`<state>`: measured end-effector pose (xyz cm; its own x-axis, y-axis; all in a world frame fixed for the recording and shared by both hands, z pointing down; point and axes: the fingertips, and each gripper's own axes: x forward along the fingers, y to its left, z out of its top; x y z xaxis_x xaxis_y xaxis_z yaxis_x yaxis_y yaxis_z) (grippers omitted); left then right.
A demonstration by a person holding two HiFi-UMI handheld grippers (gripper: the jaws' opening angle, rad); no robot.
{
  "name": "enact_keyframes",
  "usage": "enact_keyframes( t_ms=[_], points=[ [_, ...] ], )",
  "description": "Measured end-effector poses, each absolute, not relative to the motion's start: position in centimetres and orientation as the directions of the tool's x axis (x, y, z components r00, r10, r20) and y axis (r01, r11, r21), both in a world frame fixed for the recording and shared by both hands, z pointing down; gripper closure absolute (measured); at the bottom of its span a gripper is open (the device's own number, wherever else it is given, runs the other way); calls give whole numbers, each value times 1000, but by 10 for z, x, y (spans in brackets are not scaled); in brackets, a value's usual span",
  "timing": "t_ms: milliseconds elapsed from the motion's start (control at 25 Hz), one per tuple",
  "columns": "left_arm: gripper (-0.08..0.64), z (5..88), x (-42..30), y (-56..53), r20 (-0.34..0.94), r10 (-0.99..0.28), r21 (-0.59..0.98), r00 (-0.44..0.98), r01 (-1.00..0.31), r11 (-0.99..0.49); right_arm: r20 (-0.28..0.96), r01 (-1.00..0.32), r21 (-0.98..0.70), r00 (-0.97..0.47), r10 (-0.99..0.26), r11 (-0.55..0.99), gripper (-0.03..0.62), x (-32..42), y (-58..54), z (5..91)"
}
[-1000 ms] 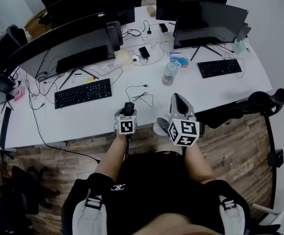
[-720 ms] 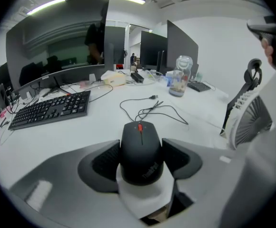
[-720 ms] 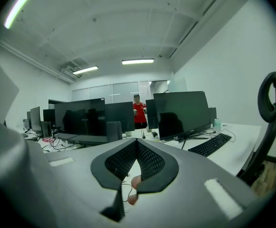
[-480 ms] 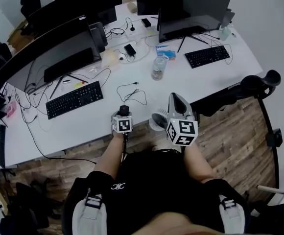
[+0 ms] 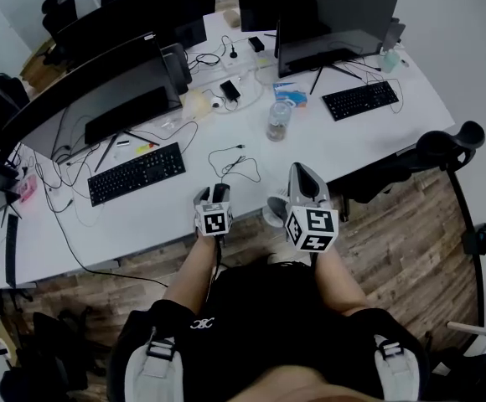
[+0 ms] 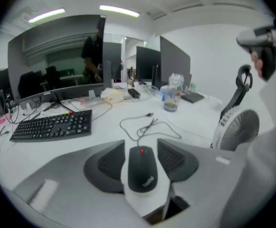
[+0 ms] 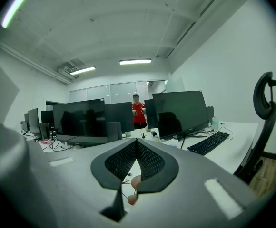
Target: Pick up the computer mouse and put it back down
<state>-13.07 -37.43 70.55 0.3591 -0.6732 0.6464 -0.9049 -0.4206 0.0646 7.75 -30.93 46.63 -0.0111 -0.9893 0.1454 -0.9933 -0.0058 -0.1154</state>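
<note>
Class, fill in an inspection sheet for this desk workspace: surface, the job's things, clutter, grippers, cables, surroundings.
Surface: white table, several workstations.
Job's things: computer mouse on the table's near edge, between the jaws of the left gripper.
Clutter: bottle, keyboard, monitor, small fan.
Grippers: left gripper closing, pads not yet touching the mouse; right gripper shut, empty.
Cables: thin cable looped beyond the mouse.
Surroundings: office chair, wood floor.

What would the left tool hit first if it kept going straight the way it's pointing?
The computer mouse, already between the left tool's closing jaws; past it, probably the loose cable.
</note>
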Motion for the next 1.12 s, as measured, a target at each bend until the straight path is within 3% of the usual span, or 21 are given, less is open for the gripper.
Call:
enact_keyframes(
  t_ms=[120, 240, 680, 1120],
  points=[
    [444, 660, -148, -380, 544, -766, 88, 343, -931, -355, 123, -993, -116, -29, -992, 14, 594, 71, -317, 459],
    [505, 603, -159, -385, 428, -835, 97, 344, -937, -336, 92, -990, -133, -47, -995, 35, 594, 64, -327, 450],
    [505, 459, -190, -374, 164, -932, 47, 322, -947, -319, -4, -980, -130, -151, -989, 150, 594, 20, -353, 417],
    [505, 442, -198, -366, 145, -947, 48, 288, -957, -284, -14, -975, -113, -192, -981, 192, 594, 2, -360, 415]
  ],
)
